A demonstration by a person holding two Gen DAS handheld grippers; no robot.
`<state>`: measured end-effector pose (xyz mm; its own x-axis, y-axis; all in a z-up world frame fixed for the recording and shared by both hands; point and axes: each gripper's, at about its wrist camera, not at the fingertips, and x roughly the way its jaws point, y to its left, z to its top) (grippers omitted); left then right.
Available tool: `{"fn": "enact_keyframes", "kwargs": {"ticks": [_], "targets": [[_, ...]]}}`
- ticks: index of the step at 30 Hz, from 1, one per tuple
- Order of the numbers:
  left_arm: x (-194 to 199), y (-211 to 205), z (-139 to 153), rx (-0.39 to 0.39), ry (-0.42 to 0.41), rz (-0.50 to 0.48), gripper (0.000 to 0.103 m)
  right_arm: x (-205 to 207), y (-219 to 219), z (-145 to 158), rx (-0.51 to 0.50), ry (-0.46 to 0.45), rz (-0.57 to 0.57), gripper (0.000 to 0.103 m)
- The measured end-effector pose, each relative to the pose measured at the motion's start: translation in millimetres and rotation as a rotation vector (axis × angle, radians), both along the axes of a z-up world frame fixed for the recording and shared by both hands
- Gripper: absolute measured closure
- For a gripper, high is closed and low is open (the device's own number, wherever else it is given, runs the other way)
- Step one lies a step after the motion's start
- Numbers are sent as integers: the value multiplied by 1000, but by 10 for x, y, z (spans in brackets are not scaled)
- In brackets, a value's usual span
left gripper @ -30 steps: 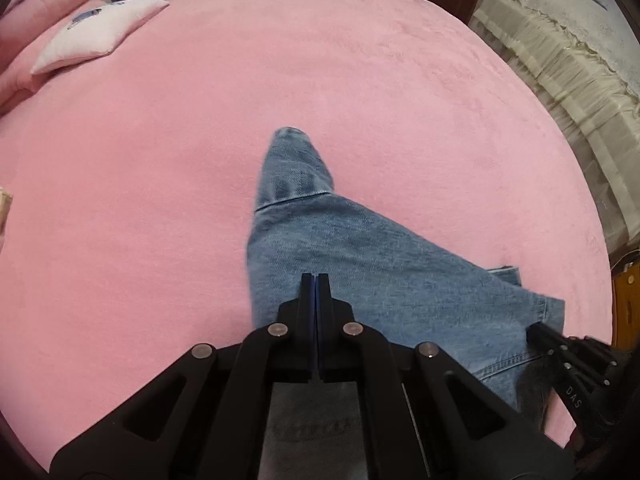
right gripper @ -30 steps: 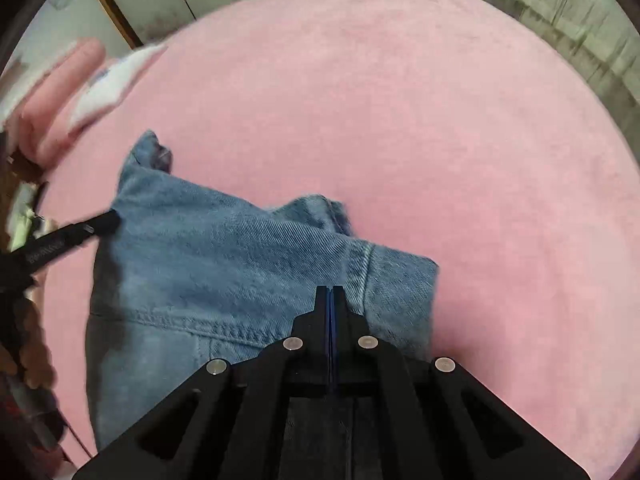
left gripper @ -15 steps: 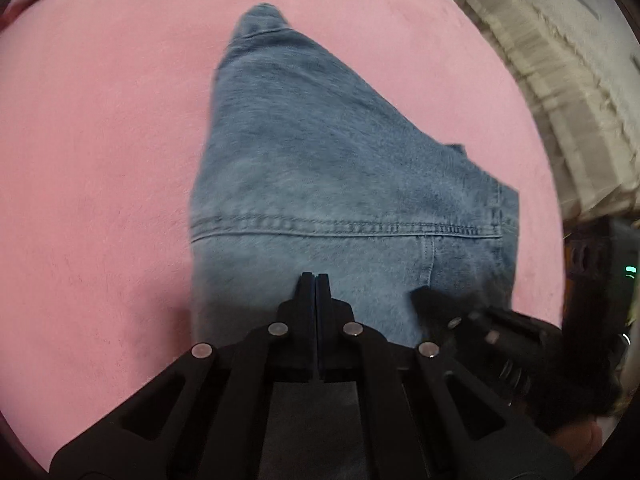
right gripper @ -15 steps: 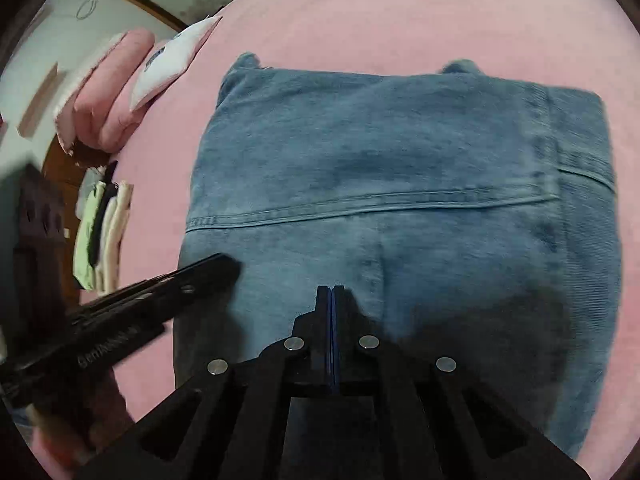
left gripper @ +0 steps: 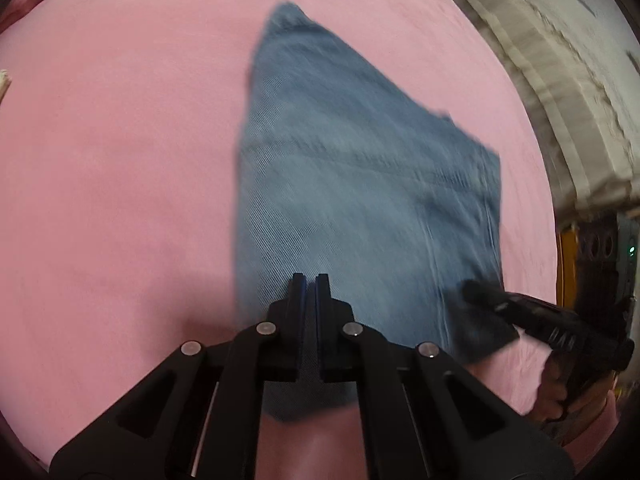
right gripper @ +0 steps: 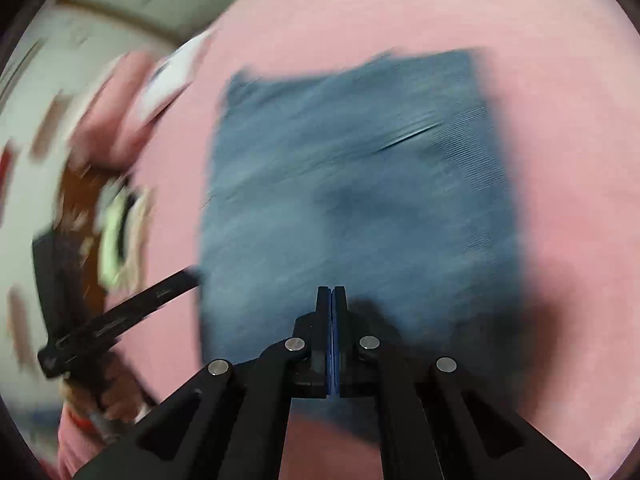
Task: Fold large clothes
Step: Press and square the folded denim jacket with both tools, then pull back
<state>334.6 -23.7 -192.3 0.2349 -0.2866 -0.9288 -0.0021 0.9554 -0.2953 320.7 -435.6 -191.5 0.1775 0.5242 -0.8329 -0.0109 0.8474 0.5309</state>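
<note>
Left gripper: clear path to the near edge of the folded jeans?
Probably yes. The left gripper hangs over the near part of the jeans, with nothing between; the right gripper is off to the side.

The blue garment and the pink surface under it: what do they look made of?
The blue garment looks like denim: faded blue, diagonal twill weave, stitched seams. The pink surface looks like soft, matte, short-pile fleece or plush; blur leaves the exact fabric open. The left claw is shut on the garment's near edge.

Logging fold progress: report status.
Left gripper jaws pinched on jeans, near edge. Right gripper jaws shut, over jeans. Jeans folded on pink blanket. Nothing in the way.
</note>
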Motion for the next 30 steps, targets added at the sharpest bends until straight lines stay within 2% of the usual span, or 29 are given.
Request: {"fn": "enact_keyframes", "kwargs": {"ticks": [2,4,6,9,10,11,15,20,22,23,26,28,30], "targets": [[-167,-84,51,42,-32,-29,102,-128,334,-81,-2,12,111,103],[-243,-128,35,65,-16,-49,102,-235,512,-154,-72,4,152,103],[-335,-83,22,61,-17,-27,103,-287,510,-170,-87,-18,130,103],[-404,16,-4,22,-16,25,103,-323,310,-198,-136,6,42,103],[-433,46,-1,50,-12,42,102,-344,227,-213,-256,20,13,103],[-466,63,8,86,-12,53,102,-389,119,-211,-321,16,-1,103],[-568,145,3,171,28,107,102,-517,-221,-139,-227,71,-103,103],[-814,104,104,232,76,147,102,-726,-214,81,-283,122,-82,101],[-887,17,174,236,89,142,100,-890,-277,220,-282,143,-63,92],[-930,-39,222,230,97,134,98,-933,-217,242,-290,154,-50,83],[-989,-188,327,228,111,122,76,-1081,-103,403,-297,157,-30,62],[-1018,-253,454,242,98,121,50,-1200,-34,578,-303,147,-30,48],[-989,-340,569,256,76,108,46,-1217,65,678,-317,130,-35,24]]}}
